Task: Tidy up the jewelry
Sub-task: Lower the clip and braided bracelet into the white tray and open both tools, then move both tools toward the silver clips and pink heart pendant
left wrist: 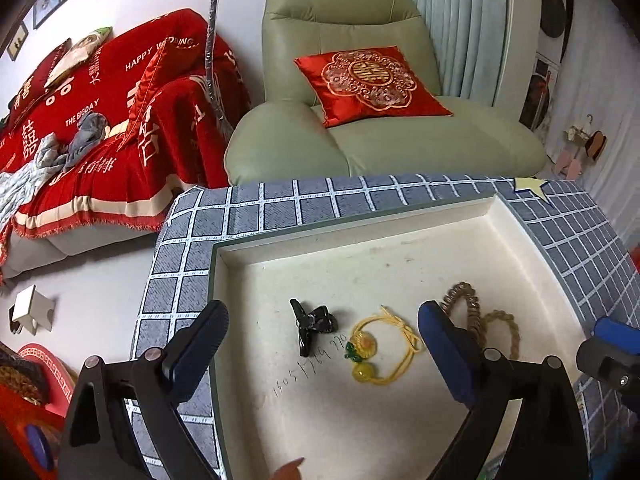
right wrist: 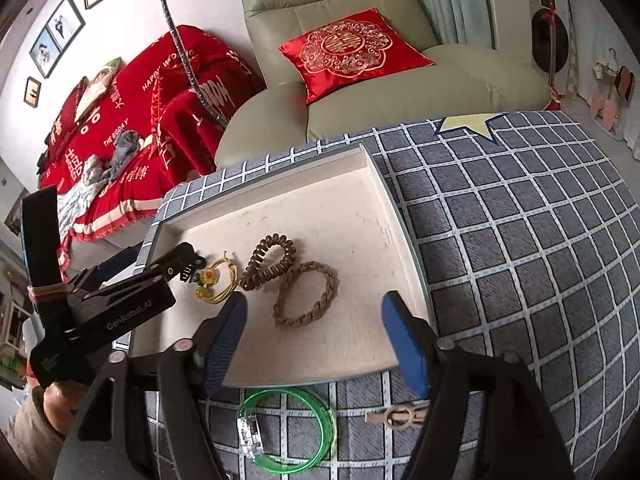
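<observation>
Holding both grippers over the tray (right wrist: pixel 384 184), I see left gripper (left wrist: pixel 320 340) and right gripper (right wrist: pixel 314 332) jaws apart, empty; the black clip (left wrist: pixel 314 322) perhaps a hair claw.

A grid-patterned tablecloth (right wrist: pixel 520 240) carries a white tray (right wrist: pixel 384 184), green bangle (right wrist: pixel 320 432) and hairpin (right wrist: pixel 396 416).

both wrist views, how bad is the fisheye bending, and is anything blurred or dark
Left wrist view: the checked cloth and tray rim bow into curves, corners go black, and the hair clip and yellow cord bracelet stay sharp. Right wrist view: the cloth grid bulges strongly at right, the green bangle is sharp, lighting even, shadows soft.
</observation>
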A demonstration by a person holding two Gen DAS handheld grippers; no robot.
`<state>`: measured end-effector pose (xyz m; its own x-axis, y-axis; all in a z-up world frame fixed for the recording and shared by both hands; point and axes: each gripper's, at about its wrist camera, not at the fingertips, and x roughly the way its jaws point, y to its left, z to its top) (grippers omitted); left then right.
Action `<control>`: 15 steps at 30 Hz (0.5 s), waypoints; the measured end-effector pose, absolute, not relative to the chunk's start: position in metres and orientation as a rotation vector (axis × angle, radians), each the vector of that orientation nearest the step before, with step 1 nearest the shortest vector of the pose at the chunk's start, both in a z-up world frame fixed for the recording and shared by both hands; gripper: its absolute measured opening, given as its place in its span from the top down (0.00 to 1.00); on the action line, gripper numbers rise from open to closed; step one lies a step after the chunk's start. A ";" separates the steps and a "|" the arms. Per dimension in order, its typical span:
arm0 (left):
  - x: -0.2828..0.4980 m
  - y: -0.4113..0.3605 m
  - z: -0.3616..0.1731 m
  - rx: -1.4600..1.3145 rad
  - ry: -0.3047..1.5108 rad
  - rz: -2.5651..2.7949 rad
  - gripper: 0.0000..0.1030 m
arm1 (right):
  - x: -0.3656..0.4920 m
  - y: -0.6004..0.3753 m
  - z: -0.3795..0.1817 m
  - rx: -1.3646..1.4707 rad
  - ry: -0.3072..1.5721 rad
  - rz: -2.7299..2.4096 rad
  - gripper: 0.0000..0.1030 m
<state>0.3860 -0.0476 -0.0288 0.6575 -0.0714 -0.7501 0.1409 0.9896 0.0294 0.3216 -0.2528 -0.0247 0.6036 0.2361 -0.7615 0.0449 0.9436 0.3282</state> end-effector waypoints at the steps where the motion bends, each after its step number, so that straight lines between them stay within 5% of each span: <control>1: 0.384 -0.047 -0.027 0.092 0.842 -0.117 0.00 | 0.320 -0.253 -0.024 0.336 0.917 0.118 0.19; 4: 0.374 -0.046 -0.022 0.089 0.832 -0.129 0.00 | 0.312 -0.254 -0.021 0.364 0.896 0.131 0.18; 6: 0.368 -0.044 -0.020 0.079 0.835 -0.143 0.00 | 0.305 -0.256 -0.019 0.383 0.880 0.129 0.01; 15: 0.314 -0.037 -0.004 0.139 0.800 -0.196 0.00 | 0.276 -0.261 -0.012 0.361 0.867 0.118 0.00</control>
<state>0.3141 -0.0367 -0.0037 0.6805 -0.1213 -0.7227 0.2262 0.9728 0.0497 0.2764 -0.2614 -0.0117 0.6446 0.2463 -0.7238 0.0440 0.9332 0.3567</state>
